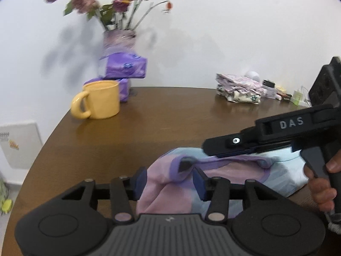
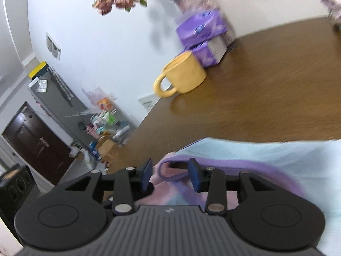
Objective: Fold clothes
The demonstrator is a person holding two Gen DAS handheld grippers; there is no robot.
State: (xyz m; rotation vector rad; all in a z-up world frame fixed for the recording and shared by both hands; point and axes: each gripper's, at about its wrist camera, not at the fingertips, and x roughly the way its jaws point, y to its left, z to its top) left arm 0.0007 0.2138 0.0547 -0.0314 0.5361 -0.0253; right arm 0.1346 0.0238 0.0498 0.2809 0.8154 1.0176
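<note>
Pastel cloth, a pink, lilac and pale-blue garment [image 1: 223, 175], lies bunched at the near edge of the brown wooden table [image 1: 170, 117], already partly doubled over itself with a purple hem ridge across it. The left gripper [image 1: 170, 179] has its blue pads spread apart over the pink end, cloth lying between them but not pinched. The right gripper [image 2: 170, 176] likewise stands parted above the hem, pressing on nothing; from the left wrist view it is seen reaching in from the right, a hand [image 1: 321, 181] on its handle. It looks like a pause between folds: both tools have let go, and the next move probably calls for a fresh pinch on an edge or corner, low enough to catch all the layers, then a carry across. Toward the table's far left corner stand a yellow mug [image 1: 100, 99], stacked purple tissue packs [image 1: 125, 66] and a vase of dried flowers [image 1: 119, 36]; a floral pouch [image 1: 238, 87] sits by the far right edge. White wall behind; a dark door [image 2: 36, 140] and cluttered shelves lie beyond the table's left side.
</note>
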